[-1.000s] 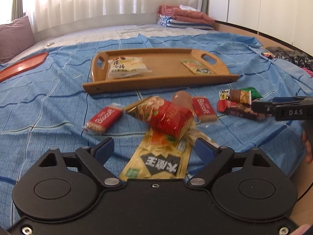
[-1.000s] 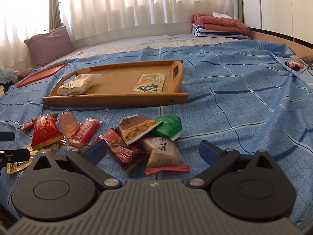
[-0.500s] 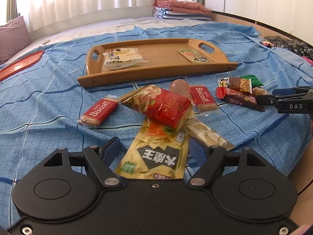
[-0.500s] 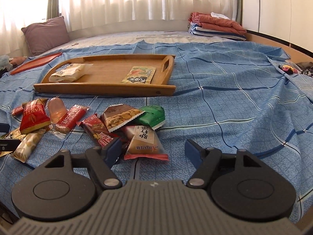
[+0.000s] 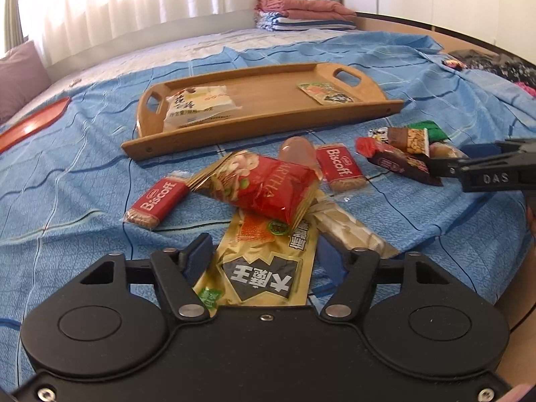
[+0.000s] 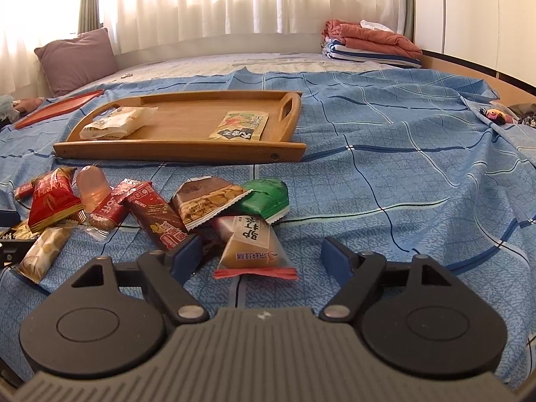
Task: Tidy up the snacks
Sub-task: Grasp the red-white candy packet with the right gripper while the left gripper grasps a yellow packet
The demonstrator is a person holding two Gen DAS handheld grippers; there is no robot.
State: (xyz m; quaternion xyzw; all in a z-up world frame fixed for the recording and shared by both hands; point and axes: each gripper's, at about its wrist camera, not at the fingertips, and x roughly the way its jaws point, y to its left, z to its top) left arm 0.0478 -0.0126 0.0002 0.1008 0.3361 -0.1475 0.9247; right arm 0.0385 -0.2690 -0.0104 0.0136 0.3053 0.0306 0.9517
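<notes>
Two snacks are already lying in the wooden tray (image 5: 268, 124), a white packet (image 5: 197, 107) toward its nine o'clock end and a flat sachet (image 5: 326, 93) toward three; the rest are scattered on the blue bedspread (image 6: 402, 181) at the tray's six o'clock. The left gripper (image 5: 264, 254) is closing around the yellow packet (image 5: 264, 261), its jaws narrowing with the packet between them, though pad contact isn't clear. The right gripper (image 6: 264, 251) is opening wide, straddling the tan triangular packet (image 6: 254, 244) without touching it. This looks like the picking step; next, each needs a firm pinch and a lift toward twelve o'clock. The red nut bag (image 5: 261, 187) is overlapping the yellow packet's far end and may drag along, and the brown bar (image 6: 157, 217) is crowding the right gripper's near finger
</notes>
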